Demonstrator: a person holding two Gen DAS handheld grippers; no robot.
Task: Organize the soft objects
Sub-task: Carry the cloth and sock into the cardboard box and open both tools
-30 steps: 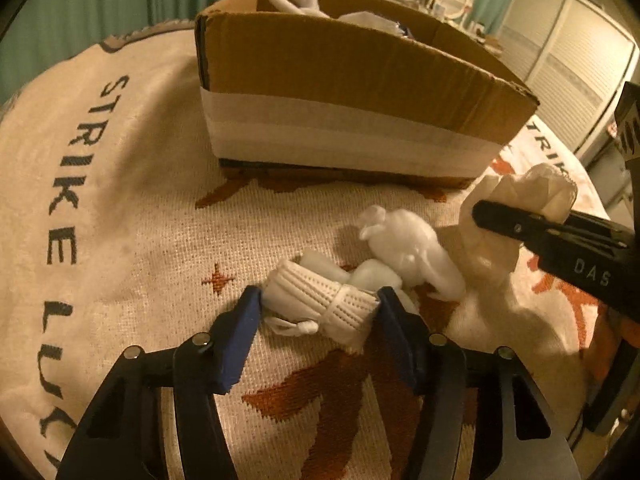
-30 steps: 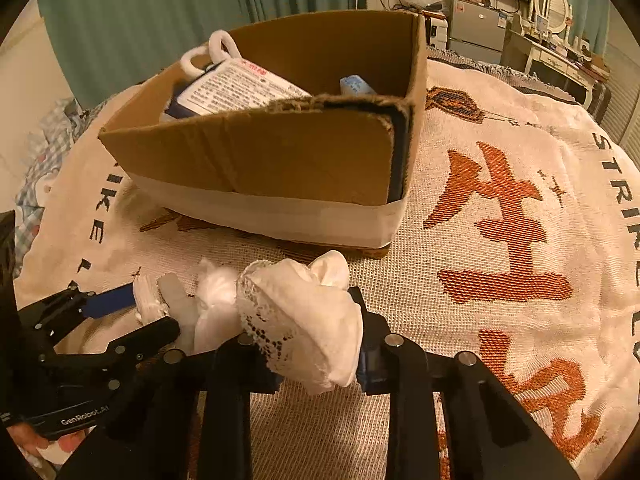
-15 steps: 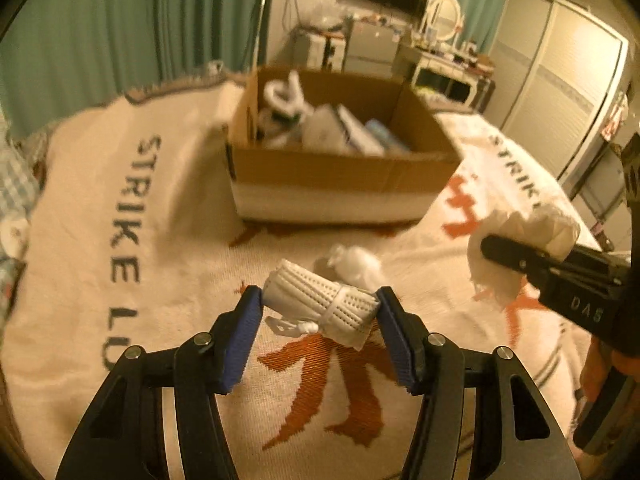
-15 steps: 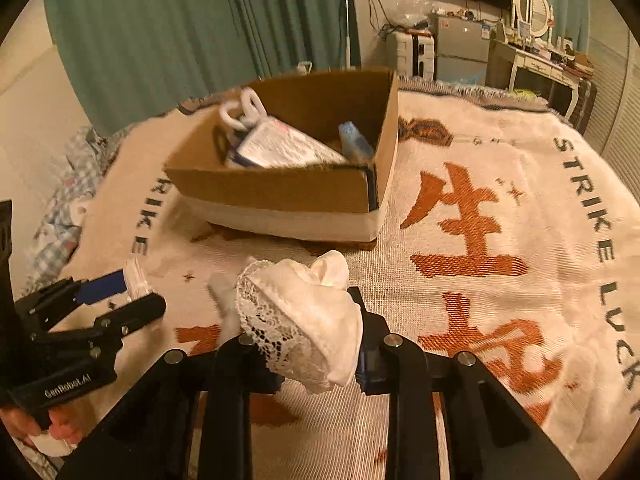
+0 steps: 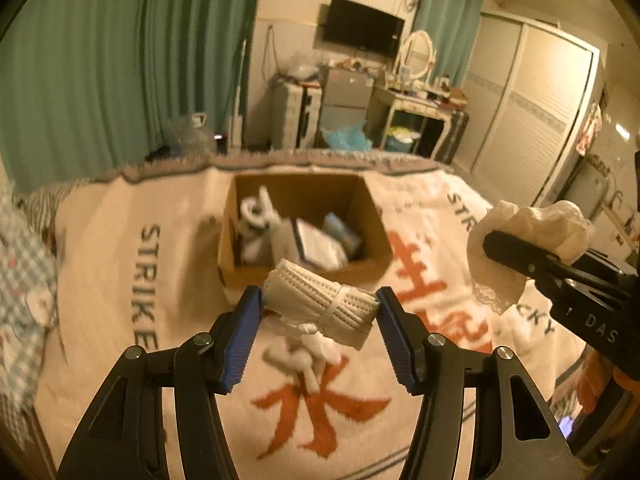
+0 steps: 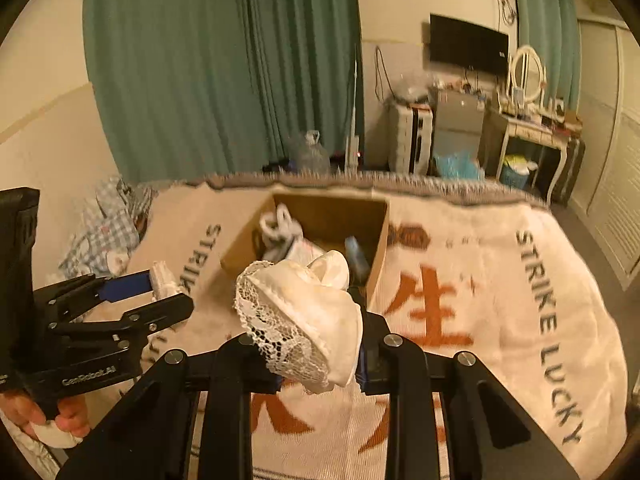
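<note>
My left gripper point(image 5: 319, 310) is shut on a rolled white ribbed sock bundle point(image 5: 320, 307), held high above the blanket. The same gripper point(image 6: 158, 288) shows at the left of the right wrist view, with a hand point(image 6: 44, 420) under it. My right gripper point(image 6: 318, 356) is shut on a bunched white cloth with a lace edge point(image 6: 300, 316); that cloth point(image 5: 528, 244) appears at the right of the left wrist view. Ahead and below stands an open cardboard box point(image 5: 228, 256) point(image 6: 378, 256) holding white soft items and packets. One small white soft item point(image 5: 308, 356) lies on the blanket below my left gripper.
The bed is covered by a cream blanket point(image 5: 120, 280) with orange characters and dark lettering. A checked cloth point(image 6: 100, 236) lies at its left edge. Green curtains, a television, a dressing table and wardrobe doors stand beyond the bed.
Both grippers have risen well above the blanket with their loads, so the box now looks small and is seen from above. One white item stayed on the blanket.
</note>
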